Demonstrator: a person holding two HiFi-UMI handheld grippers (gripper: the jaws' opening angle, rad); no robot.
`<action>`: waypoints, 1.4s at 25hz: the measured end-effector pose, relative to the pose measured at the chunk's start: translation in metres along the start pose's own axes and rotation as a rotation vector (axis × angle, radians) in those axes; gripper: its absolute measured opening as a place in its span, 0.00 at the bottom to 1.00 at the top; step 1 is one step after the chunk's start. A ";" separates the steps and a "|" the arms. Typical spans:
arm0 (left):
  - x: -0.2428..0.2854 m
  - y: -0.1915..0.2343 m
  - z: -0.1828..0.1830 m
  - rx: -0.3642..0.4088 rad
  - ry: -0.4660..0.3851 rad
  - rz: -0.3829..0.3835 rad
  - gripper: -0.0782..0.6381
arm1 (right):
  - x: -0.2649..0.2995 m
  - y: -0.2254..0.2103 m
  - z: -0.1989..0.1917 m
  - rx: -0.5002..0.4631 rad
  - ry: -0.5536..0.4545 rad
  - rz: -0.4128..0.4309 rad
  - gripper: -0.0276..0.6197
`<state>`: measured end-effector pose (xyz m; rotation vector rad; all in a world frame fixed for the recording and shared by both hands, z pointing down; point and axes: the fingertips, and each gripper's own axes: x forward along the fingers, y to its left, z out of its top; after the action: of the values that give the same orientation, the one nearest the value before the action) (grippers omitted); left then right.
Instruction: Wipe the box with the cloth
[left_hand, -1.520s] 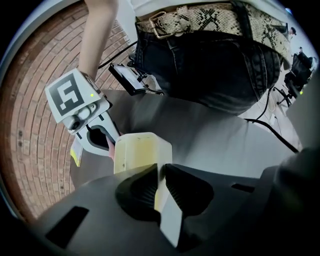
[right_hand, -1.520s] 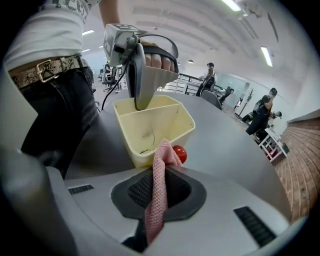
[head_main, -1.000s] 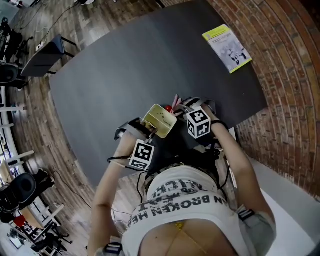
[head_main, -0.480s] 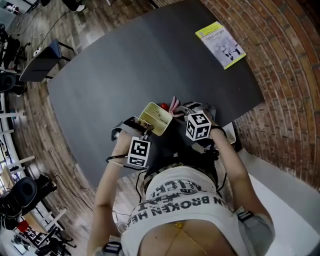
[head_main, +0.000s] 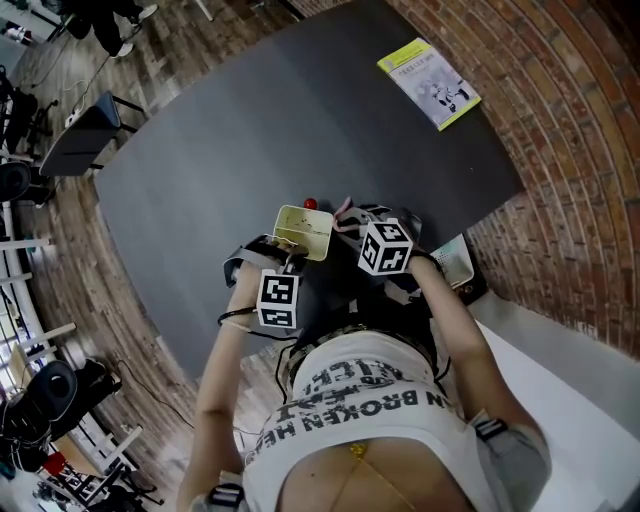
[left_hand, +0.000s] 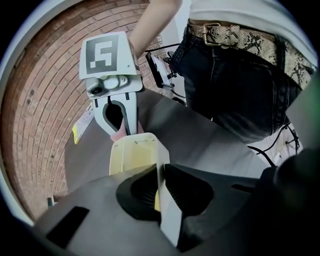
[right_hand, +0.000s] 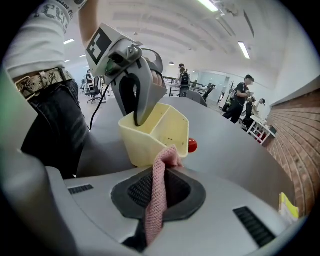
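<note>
A pale yellow open box (head_main: 303, 232) is held over the dark table (head_main: 220, 150), just in front of the person. My left gripper (head_main: 287, 258) is shut on its near wall; in the left gripper view the box (left_hand: 135, 155) wall stands pinched between the jaws of the left gripper (left_hand: 159, 195). My right gripper (head_main: 347, 222) is shut on a pink cloth (head_main: 345, 208). In the right gripper view the cloth (right_hand: 157, 200) hangs from the right gripper (right_hand: 157, 192), its tip touching the box (right_hand: 155, 132) at its near corner.
A small red ball (head_main: 310, 204) lies on the table just beyond the box. A yellow-edged booklet (head_main: 428, 82) lies at the far right corner. The table's edge runs close to the person; brick flooring lies to the right. People stand far off in the room (right_hand: 242, 100).
Both grippers and the box have shifted a little left and away from the person. The red ball now shows fully beyond the box.
</note>
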<state>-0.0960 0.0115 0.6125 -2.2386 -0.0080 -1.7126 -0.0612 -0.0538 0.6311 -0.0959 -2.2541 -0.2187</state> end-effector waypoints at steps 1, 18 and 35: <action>0.000 -0.001 0.001 -0.011 -0.003 -0.003 0.16 | 0.001 0.002 0.003 -0.001 -0.005 0.001 0.07; 0.002 0.000 0.001 -0.305 -0.028 -0.001 0.16 | 0.005 0.037 0.022 -0.016 -0.013 0.038 0.07; 0.019 0.022 0.010 -0.698 0.077 0.111 0.15 | -0.013 0.041 0.025 0.066 -0.059 -0.005 0.07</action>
<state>-0.0772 -0.0105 0.6224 -2.5496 0.8339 -1.9395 -0.0661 -0.0088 0.6102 -0.0627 -2.3182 -0.1459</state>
